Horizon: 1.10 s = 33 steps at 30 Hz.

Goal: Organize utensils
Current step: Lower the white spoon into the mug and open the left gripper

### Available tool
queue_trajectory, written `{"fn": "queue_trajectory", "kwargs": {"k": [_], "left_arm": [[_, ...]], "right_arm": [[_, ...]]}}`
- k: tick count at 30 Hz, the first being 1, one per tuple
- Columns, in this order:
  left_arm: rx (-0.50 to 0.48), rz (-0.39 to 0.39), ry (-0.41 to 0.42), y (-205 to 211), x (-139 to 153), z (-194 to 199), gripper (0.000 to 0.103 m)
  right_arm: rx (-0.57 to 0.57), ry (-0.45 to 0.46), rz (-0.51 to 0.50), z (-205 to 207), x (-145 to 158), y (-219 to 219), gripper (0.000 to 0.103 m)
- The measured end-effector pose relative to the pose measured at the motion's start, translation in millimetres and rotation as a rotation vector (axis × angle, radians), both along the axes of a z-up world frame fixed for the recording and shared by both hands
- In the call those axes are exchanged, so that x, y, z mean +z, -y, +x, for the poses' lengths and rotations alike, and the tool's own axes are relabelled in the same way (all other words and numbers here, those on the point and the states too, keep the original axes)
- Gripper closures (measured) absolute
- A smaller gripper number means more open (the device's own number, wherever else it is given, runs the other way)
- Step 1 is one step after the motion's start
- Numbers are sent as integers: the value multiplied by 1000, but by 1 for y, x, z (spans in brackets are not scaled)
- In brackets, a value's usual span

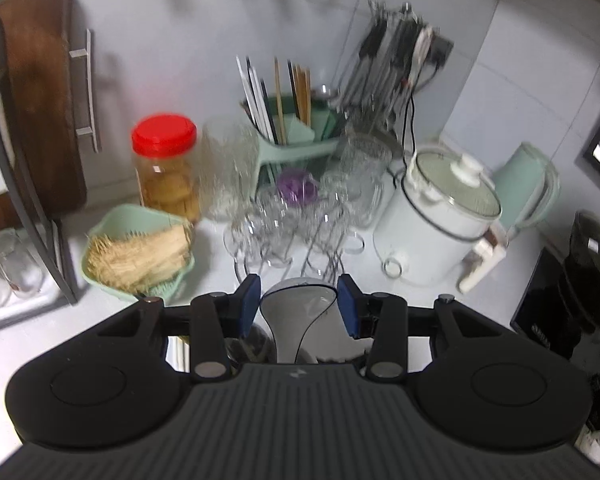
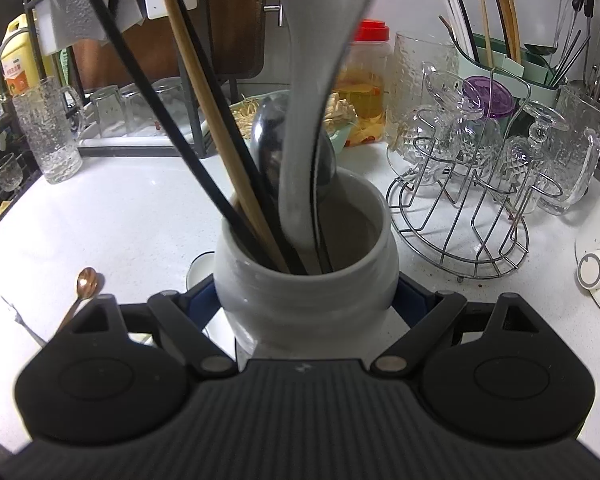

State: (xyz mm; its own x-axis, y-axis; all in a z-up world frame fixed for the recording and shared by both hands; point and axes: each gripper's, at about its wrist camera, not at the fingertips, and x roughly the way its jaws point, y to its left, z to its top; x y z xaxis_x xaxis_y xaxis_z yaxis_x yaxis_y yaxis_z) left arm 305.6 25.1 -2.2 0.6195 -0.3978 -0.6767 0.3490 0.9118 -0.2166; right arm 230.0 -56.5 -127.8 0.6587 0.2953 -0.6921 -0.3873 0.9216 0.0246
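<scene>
My right gripper (image 2: 306, 294) is shut on a white ceramic jar (image 2: 306, 280) that stands on the white counter, a blue pad on each side of it. In the jar stand black chopsticks (image 2: 148, 88), a wooden chopstick (image 2: 204, 92), a metal spoon (image 2: 270, 140) and a grey flat-handled ladle (image 2: 312, 100) whose upper end leaves the frame. In the left wrist view my left gripper (image 1: 298, 304) is shut on the wide end of that grey ladle (image 1: 296, 320), above the jar. A small copper spoon (image 2: 86, 280) and a fork (image 2: 20, 316) lie on the counter left of the jar.
Behind the jar stand a wire rack of glasses (image 2: 460, 208), a green holder of chopsticks (image 1: 288, 128), a red-lidded jar (image 1: 166, 168), a green basket of toothpicks (image 1: 140, 256) and a white cooker (image 1: 440, 216). A dish rack with a cutting board (image 2: 236, 16) stands at the left.
</scene>
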Motion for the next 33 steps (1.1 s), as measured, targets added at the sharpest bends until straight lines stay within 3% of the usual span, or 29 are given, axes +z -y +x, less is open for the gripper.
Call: {"fn": "queue_trajectory", "kwargs": {"k": [21, 33], "left_arm": [[-102, 149, -251, 32, -48, 28, 56], [-79, 150, -285, 29, -56, 34, 56]], "right_arm": [[-6, 15, 7, -3, -1, -1, 12], [-7, 18, 7, -4, -1, -1, 12]]}}
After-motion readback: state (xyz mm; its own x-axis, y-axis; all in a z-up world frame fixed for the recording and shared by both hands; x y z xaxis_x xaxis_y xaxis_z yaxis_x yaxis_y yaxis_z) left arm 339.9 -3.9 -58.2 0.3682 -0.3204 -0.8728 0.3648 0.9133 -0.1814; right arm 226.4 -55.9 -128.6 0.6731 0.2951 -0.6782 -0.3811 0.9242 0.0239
